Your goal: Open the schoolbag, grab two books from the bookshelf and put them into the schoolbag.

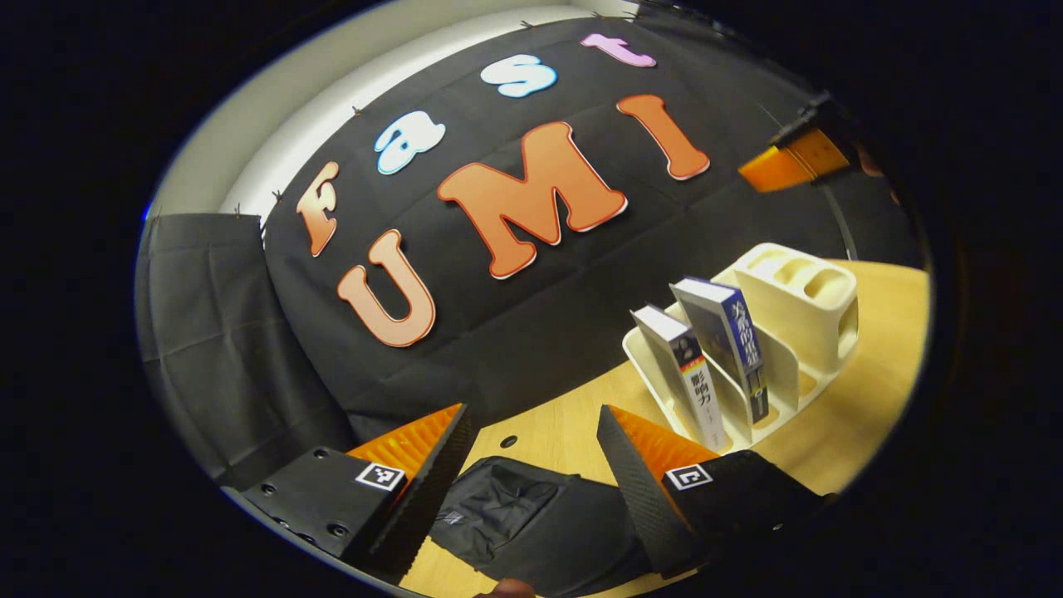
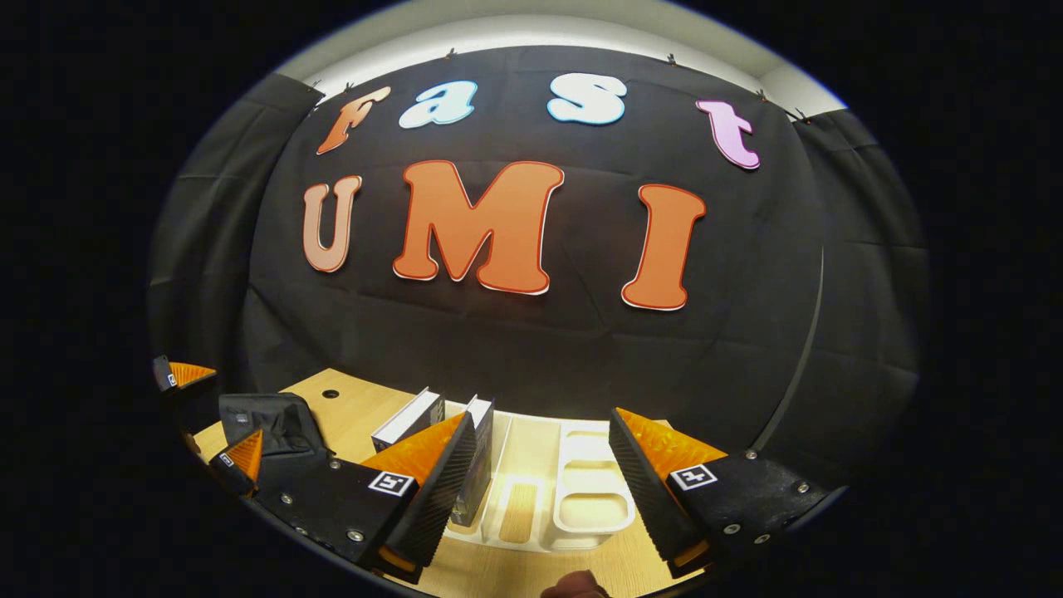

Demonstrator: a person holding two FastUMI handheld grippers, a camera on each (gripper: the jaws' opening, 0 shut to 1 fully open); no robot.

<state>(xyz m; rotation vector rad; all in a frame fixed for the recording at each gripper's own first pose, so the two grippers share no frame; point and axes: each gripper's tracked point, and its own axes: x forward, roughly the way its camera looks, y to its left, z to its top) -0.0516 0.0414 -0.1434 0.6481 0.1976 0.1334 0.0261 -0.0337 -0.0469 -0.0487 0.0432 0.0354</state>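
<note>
— Looking at the left gripper [image 1: 531, 448]: jaws spread over the black schoolbag [image 1: 531, 515] on the bench [image 1: 864, 415]?
— Yes. Right gripper [image 2: 540, 453] gapes too, before the bookshelf [image 2: 581, 490] holding two books [image 2: 411, 419].

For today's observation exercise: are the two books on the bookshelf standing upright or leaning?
Leaning. In the left gripper view, both books stand in the bookshelf slots, tilted to one side against the dividers.
</note>
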